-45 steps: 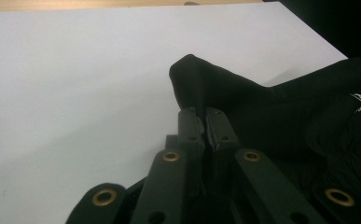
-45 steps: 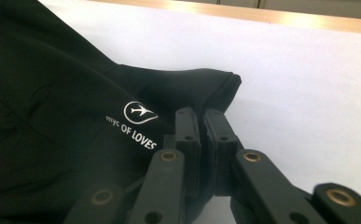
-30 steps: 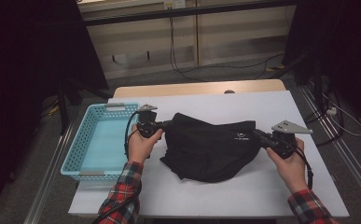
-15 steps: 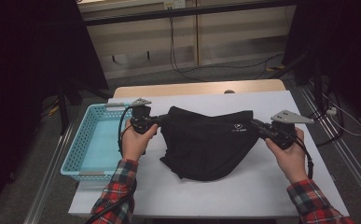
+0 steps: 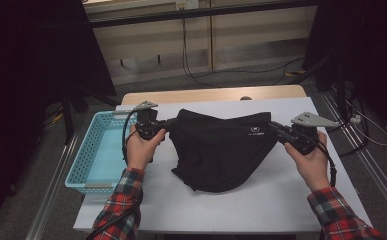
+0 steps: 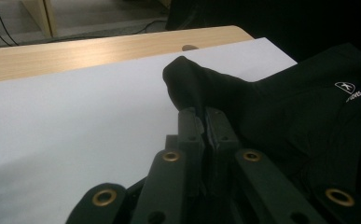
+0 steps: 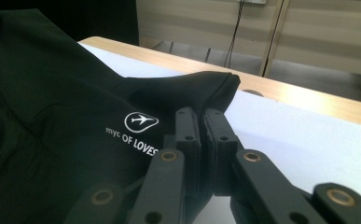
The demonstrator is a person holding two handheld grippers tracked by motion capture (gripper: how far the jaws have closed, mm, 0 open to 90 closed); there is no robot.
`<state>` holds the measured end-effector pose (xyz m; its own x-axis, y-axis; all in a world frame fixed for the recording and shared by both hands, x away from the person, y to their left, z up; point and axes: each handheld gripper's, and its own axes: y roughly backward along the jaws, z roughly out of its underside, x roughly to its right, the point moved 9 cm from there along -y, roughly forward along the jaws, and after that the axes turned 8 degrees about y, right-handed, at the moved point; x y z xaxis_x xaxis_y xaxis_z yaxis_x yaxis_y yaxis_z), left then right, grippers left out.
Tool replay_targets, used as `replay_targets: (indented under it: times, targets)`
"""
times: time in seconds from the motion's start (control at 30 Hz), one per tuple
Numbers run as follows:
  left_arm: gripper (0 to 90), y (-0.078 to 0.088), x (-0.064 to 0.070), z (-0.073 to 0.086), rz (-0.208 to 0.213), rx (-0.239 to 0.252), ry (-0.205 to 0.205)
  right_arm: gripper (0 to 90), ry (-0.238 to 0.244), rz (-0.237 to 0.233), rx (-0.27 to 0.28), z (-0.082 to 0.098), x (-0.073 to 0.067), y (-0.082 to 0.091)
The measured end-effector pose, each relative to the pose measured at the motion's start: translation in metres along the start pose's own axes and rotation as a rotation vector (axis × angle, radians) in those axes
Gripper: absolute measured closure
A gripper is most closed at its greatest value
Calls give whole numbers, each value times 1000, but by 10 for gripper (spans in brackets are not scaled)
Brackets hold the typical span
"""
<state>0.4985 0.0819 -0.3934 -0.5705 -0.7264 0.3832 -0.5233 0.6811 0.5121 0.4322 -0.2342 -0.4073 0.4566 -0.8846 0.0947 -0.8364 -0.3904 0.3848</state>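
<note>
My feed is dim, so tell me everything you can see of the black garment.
The black garment looks like soft, matte knit fabric with a small white aeroplane logo and the print "myc OF LOVES" near one top corner. It is stretched between its two top corners, each pinched in shut jaws: the left hand-held gripper and the right hand-held gripper. Its middle sags in creased folds, the lower part on the white table, beside a blue basket.

Matt black cloth garment (image 5: 221,150), smooth white table (image 5: 261,200), blue plastic mesh basket (image 5: 88,155)
</note>
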Motion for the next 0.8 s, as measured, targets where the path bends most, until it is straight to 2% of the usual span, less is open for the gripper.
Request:
replay_targets:
  times: [0.27,0.8]
  targets:
    - [864,-1,-4,4,-6,-5,11,857,6,-8,-5,1,-2,-3]
    - [864,5,-2,-7,-1,9,15,857,-5,-6,1,-1,3,-4]
